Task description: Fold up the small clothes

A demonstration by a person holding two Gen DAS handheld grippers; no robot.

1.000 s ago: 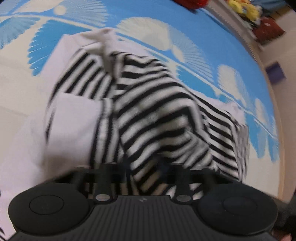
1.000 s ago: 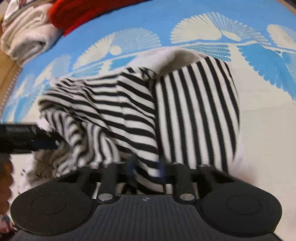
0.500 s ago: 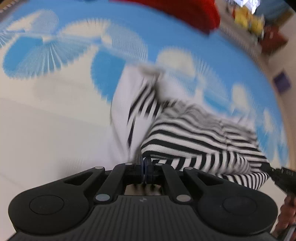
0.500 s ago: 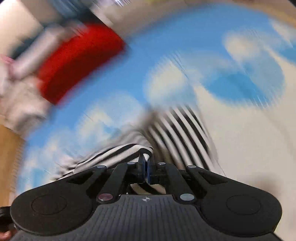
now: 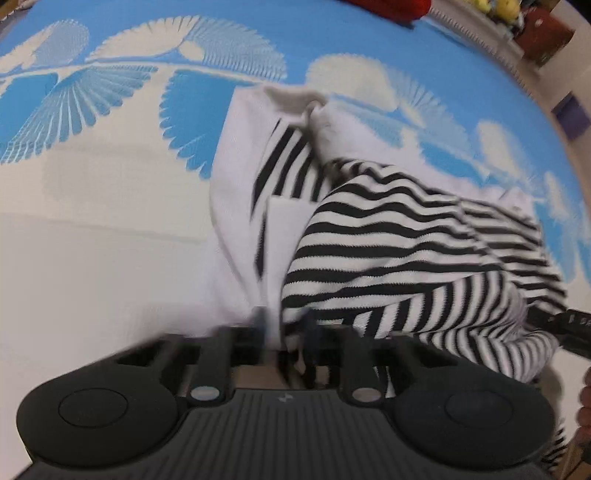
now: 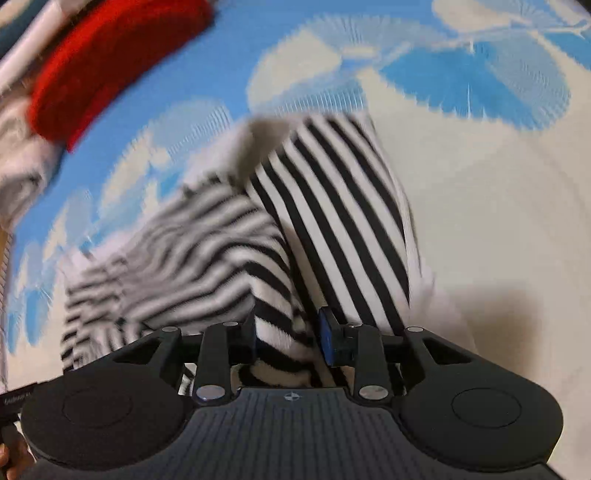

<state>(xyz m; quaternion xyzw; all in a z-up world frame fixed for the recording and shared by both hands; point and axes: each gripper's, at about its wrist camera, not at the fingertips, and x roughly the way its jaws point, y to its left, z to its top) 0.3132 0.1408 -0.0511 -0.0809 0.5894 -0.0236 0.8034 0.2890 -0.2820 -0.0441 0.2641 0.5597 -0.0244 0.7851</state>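
A black-and-white striped garment with white parts (image 5: 406,236) lies folded over itself on a blue and cream patterned mat (image 5: 92,221). My left gripper (image 5: 286,328) is low at the garment's near edge, its jaws a little apart with white and striped cloth between them. In the right wrist view the same garment (image 6: 332,229) lies ahead. My right gripper (image 6: 290,332) is open, with a striped fold lying between its fingers. The right gripper's body (image 5: 569,328) shows at the right edge of the left wrist view.
A red folded cloth (image 6: 110,62) and pale towels (image 6: 18,155) lie at the mat's far left in the right wrist view. Shelving with toys (image 5: 517,14) stands beyond the mat's far edge. The mat's cream area (image 6: 498,221) stretches right of the garment.
Half a second ago both grippers were shut on the garment's edge and moving fast. Now both have parted their jaws and the cloth rests lower on the mat.
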